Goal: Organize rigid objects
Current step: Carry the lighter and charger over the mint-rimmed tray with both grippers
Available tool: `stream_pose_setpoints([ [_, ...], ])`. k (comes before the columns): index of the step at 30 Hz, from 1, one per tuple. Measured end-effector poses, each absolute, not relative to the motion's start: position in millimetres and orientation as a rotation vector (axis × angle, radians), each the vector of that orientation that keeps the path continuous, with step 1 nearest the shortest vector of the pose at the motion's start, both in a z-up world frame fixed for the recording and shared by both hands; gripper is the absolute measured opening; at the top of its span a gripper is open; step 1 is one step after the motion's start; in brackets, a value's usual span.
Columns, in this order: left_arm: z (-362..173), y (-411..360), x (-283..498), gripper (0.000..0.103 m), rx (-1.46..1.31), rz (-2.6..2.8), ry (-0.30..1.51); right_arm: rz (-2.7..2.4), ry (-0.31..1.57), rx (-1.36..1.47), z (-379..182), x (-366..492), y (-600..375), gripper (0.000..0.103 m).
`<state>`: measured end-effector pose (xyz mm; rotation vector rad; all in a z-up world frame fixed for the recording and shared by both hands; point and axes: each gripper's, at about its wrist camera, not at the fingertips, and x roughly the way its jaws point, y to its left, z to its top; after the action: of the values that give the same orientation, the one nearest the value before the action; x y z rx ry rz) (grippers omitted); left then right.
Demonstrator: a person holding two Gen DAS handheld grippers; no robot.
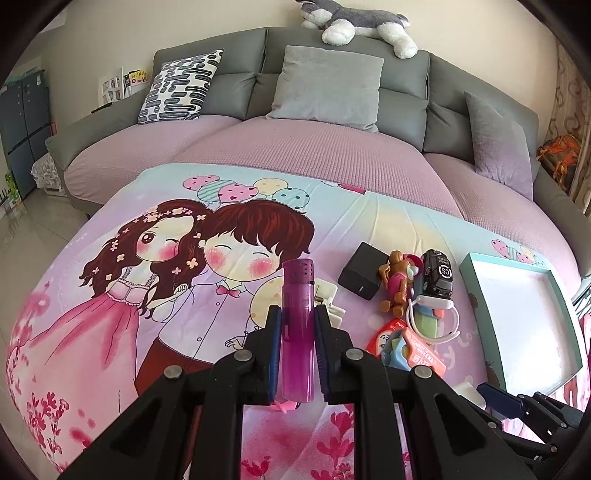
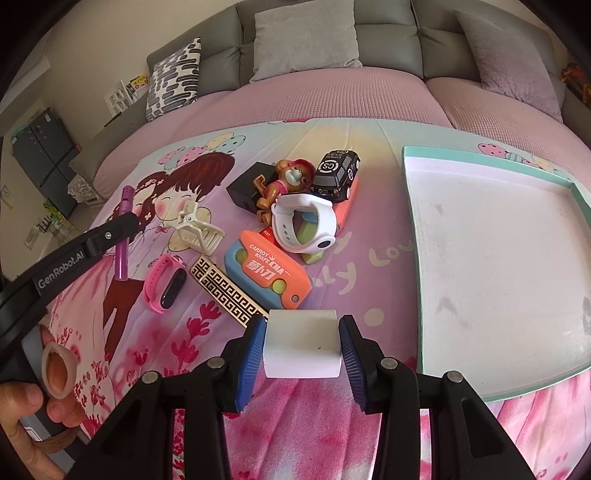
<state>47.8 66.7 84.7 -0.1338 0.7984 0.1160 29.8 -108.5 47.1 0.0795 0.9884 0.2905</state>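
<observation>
My left gripper point(image 1: 297, 321) is shut on a purple lighter point(image 1: 297, 332), held upright above the cartoon bedsheet; the lighter also shows in the right wrist view point(image 2: 123, 236). My right gripper point(image 2: 302, 325) is shut on a white block point(image 2: 301, 343), just left of the teal-rimmed white tray point(image 2: 495, 258), which also shows in the left wrist view point(image 1: 524, 325). A pile lies on the sheet: black toy car point(image 2: 336, 175), brown toy dog point(image 2: 284, 184), white watch point(image 2: 306, 225), orange carrot knife point(image 2: 269, 275), black charger point(image 2: 245, 188).
A cream hair clip point(image 2: 197, 230), a pink fitness band point(image 2: 166, 282) and a gold patterned strip point(image 2: 229, 295) lie left of the pile. A grey sofa point(image 1: 332, 88) with cushions stands behind. A plush husky point(image 1: 354, 22) lies on its back.
</observation>
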Motion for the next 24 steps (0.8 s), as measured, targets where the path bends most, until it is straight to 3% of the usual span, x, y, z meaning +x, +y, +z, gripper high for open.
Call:
stream_pose_setpoints([
  [14,91,58,47,0.018,-0.121,0.098,0.786,0.284,0.930,0.102,65,27,-121,0.044],
  [24,100,16,54,0.018,-0.109,-0.019,0.781,0.143,0.813,0.148,97,36,-181,0.044],
])
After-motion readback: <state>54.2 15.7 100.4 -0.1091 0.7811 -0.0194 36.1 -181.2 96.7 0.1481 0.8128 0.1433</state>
